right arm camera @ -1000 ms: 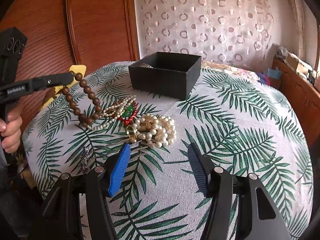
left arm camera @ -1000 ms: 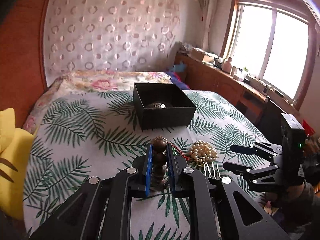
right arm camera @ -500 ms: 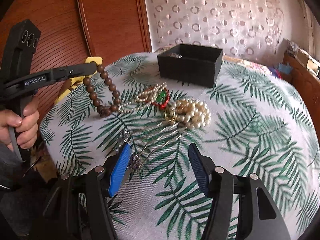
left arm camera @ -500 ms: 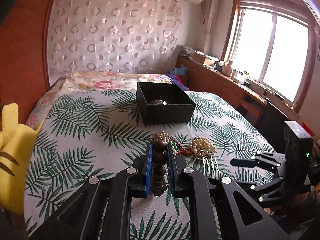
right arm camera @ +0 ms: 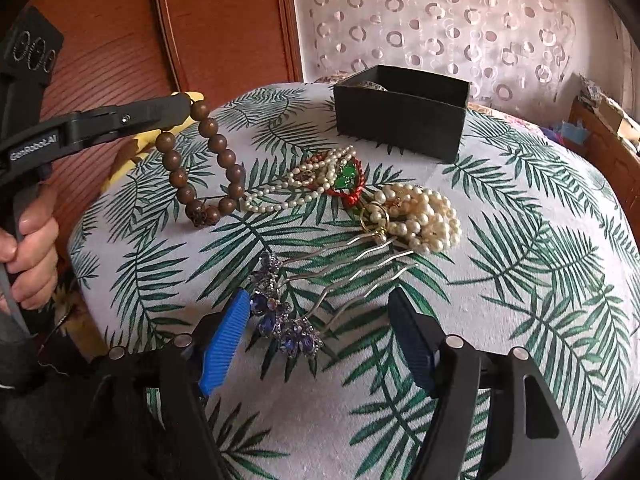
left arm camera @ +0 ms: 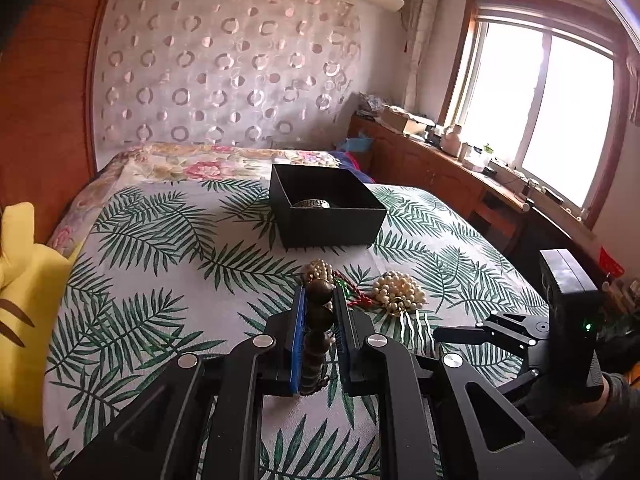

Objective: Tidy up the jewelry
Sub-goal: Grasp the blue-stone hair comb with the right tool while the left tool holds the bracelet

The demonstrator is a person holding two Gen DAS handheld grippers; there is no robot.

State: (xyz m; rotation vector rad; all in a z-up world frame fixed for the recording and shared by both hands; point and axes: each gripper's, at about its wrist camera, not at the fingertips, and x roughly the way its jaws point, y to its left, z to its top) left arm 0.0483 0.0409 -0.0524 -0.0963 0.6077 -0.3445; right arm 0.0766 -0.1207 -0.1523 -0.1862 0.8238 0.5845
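Two tongs — left point(left arm camera: 318, 312) pinching the wooden bracelet point(right arm camera: 200, 164), right point(right arm camera: 320, 336) spread — only right's view shows the hair comb point(right arm camera: 304, 300).

Wooden bead bracelet point(left arm camera: 319, 330): in the left wrist view only three or four beads show between the left claw point(left arm camera: 319, 312); the rest of the loop is hidden below.

Silver piece in the black box point(left arm camera: 312, 203): only its top shows above the wall; kind cannot be told. In the right wrist view a sliver point(right arm camera: 374, 85) shows over the rim.

Hair comb point(left arm camera: 412, 320): jewelled head hidden behind the claw frame in the left wrist view.

Right claw point(left arm camera: 452, 334): one finger seen edge-on; its spread cannot be told there.

Yellow cushion point(left arm camera: 28, 300): cut off by the left edge.

Items on the windowsill counter point(left arm camera: 460, 148): too small to identify.
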